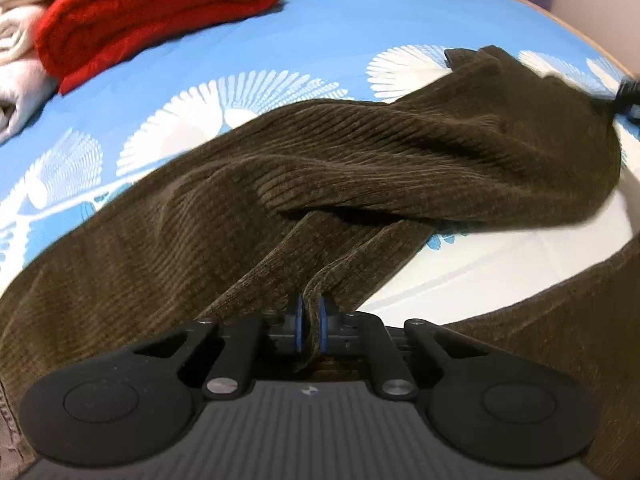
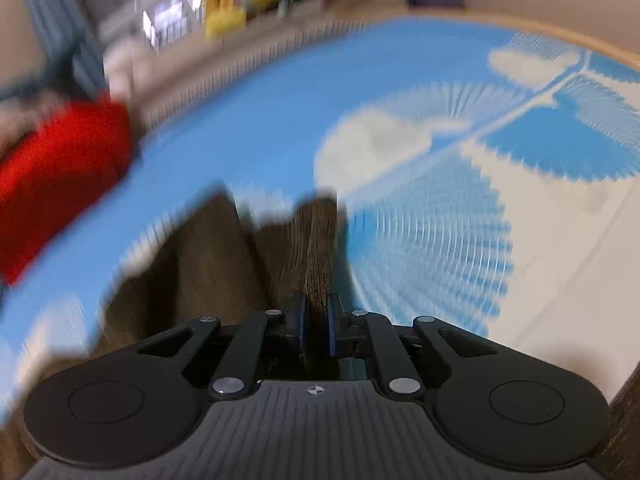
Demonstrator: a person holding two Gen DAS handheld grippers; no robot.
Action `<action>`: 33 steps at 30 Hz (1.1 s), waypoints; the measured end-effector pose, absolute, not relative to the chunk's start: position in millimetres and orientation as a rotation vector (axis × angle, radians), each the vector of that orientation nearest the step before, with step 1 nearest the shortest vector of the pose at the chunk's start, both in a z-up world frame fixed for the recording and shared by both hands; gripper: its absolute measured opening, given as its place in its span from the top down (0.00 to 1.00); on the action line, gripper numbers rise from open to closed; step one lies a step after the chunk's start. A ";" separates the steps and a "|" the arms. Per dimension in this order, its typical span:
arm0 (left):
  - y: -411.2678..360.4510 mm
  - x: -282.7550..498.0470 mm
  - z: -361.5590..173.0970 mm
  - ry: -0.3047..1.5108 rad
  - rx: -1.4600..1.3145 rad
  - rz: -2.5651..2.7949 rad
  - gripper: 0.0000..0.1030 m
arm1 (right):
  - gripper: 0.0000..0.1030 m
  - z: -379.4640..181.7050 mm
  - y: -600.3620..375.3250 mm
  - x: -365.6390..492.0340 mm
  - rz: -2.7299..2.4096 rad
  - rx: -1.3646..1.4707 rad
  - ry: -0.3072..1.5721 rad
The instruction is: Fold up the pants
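Note:
The pants (image 1: 360,160) are dark olive-brown corduroy, lying bunched and twisted across a blue bedsheet (image 1: 320,32) with white fan patterns. My left gripper (image 1: 311,320) is shut on a fold of the pants at its near edge. My right gripper (image 2: 317,320) is shut on another part of the pants (image 2: 312,240), which hang in front of it; that view is motion-blurred. The right gripper also shows at the far right edge of the left wrist view (image 1: 628,94), holding the far end of the cloth.
A folded red knit garment (image 1: 160,12) and white cloth (image 1: 20,80) lie at the back left of the bed. A wooden bed edge (image 1: 580,16) runs along the back right. Blurred shelves with clutter (image 2: 224,0) stand beyond the bed.

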State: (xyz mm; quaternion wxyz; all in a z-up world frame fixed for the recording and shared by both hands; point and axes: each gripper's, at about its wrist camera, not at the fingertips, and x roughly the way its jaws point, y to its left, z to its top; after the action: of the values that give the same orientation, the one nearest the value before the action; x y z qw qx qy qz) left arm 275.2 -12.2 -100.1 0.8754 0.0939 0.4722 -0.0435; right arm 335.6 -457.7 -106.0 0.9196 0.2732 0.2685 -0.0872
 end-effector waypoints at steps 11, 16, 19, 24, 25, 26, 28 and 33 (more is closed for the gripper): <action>0.3 263.7 -95.6 1.033 0.227 -0.187 0.92 | 0.85 -127.4 -510.7 293.2 -0.687 0.740 0.635; 6.2 262.2 -93.9 1.066 0.227 -0.219 0.92 | 0.67 -133.1 -533.4 294.1 -0.608 0.791 0.596; 4.3 258.5 -95.3 1.069 0.250 -0.239 0.92 | 0.73 -134.8 -544.8 300.3 -0.582 0.781 0.585; 3.5 260.0 -94.6 1.074 0.237 -0.251 0.89 | 0.91 -128.6 -547.1 299.3 -0.610 0.757 0.591; 5.5 261.2 -94.6 1.083 0.220 -0.266 0.86 | 0.92 -123.1 -544.4 296.5 -0.649 0.744 0.591; 7.7 260.2 -92.4 1.094 0.197 -0.293 0.78 | 0.92 -116.8 -543.4 293.7 -0.680 0.743 0.577; 15.2 260.6 -83.5 1.110 0.119 -0.376 0.55 | 0.91 -110.3 -540.8 290.2 -0.751 0.700 0.572; 46.0 250.8 -50.6 1.029 0.005 -0.452 0.45 | 0.82 -119.6 -541.3 280.1 -0.847 0.712 0.628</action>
State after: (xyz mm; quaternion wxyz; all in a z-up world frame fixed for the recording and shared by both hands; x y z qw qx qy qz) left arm 250.8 46.0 -50.6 0.8463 0.0024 0.4878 -0.2141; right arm 280.1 -541.3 -119.6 0.8045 0.3325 0.2930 -0.3955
